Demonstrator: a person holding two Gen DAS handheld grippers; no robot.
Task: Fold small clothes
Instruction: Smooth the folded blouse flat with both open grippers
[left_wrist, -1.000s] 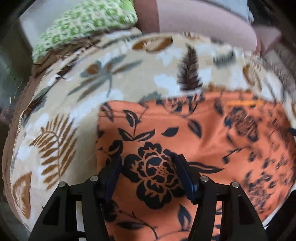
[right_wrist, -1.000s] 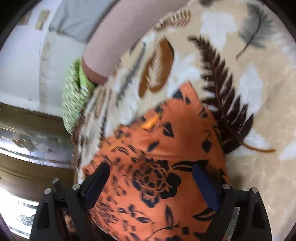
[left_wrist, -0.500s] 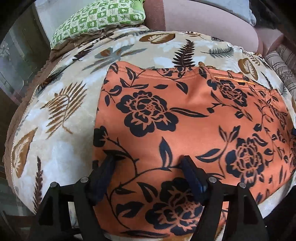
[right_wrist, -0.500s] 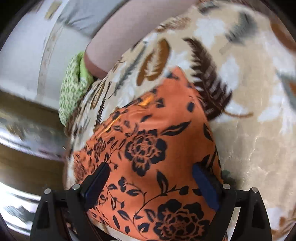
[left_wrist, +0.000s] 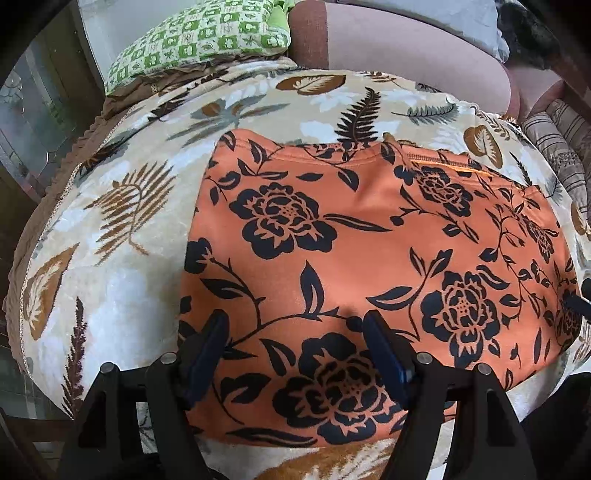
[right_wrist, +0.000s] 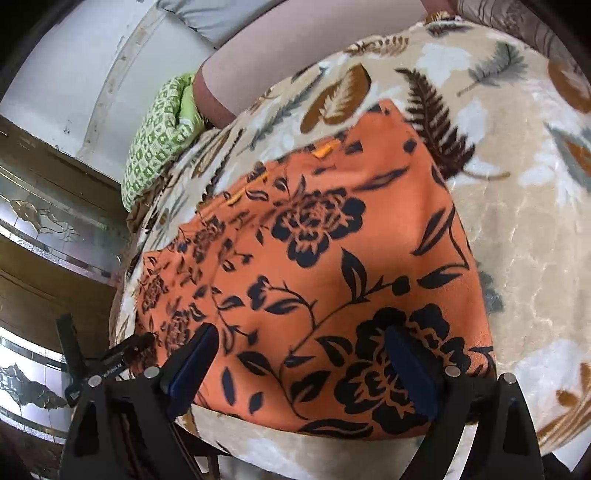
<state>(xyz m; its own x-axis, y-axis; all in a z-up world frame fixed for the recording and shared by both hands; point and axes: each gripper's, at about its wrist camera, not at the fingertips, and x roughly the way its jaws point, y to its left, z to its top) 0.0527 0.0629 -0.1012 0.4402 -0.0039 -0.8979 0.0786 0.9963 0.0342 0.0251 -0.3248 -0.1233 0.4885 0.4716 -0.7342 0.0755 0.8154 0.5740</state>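
Two views show one orange floral garment spread flat on a leaf-patterned blanket.

From the left wrist, the orange garment lies smooth on the blanket, its hemmed edge far from the camera. The left gripper hangs above the near edge with its jaws apart, pinching nothing. A green checked pillow sits beyond the blanket.

From the right wrist, the garment runs away to the left. The right gripper hovers over its near end, jaws spread wide, nothing between the pads. The left gripper's tip shows at lower left.
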